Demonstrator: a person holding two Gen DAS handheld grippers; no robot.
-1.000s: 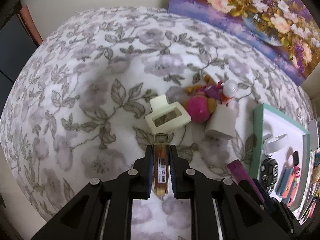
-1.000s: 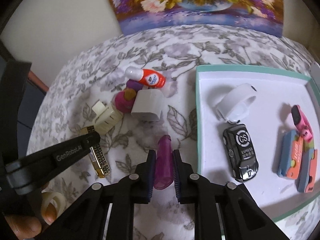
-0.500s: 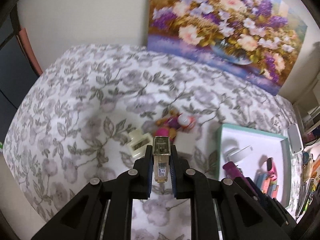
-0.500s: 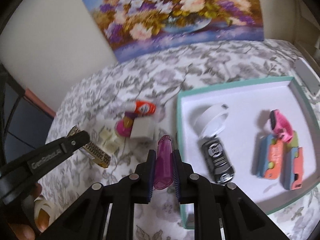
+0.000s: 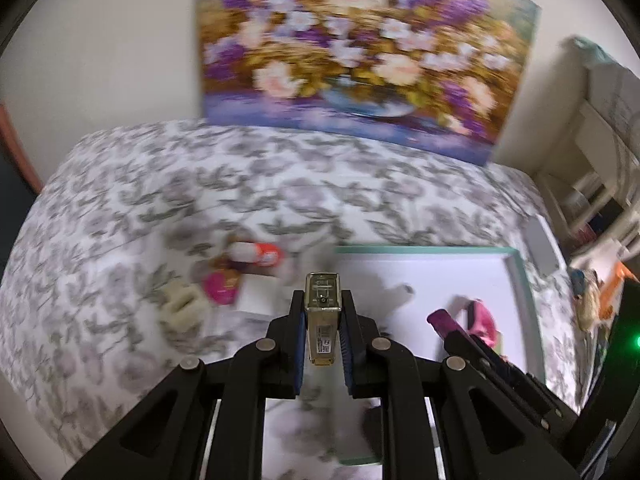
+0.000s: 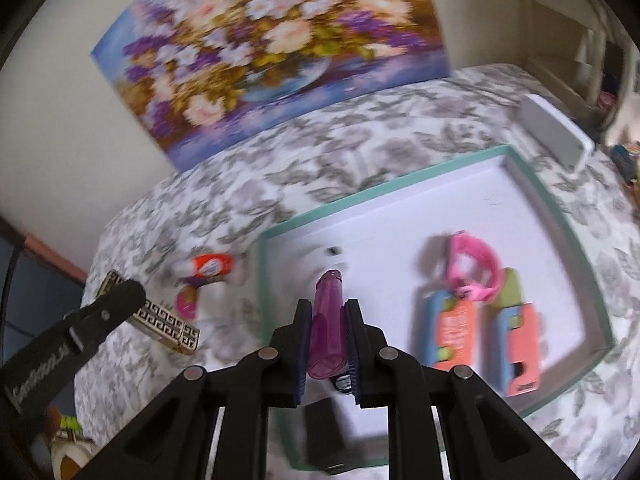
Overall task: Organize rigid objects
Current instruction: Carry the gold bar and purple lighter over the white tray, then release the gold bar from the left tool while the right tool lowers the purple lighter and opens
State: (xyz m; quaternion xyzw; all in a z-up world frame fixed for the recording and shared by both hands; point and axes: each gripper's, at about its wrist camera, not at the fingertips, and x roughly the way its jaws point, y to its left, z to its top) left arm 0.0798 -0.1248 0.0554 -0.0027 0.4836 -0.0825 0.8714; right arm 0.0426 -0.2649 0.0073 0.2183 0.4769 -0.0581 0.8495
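Between the left gripper's [image 5: 322, 322] pads sits a gold lighter [image 5: 322, 316], clamped upright; the right gripper [image 6: 329, 334] pinches a purple tube [image 6: 328, 320]. Both hang over the teal-rimmed tray [image 6: 560, 216], likely for dropping beside the sorted toys.

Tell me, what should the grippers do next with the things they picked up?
Probably lower both into the tray and let go. The right gripper holds a purple tube over it, and the left gripper holds a gold bottle near its edge.
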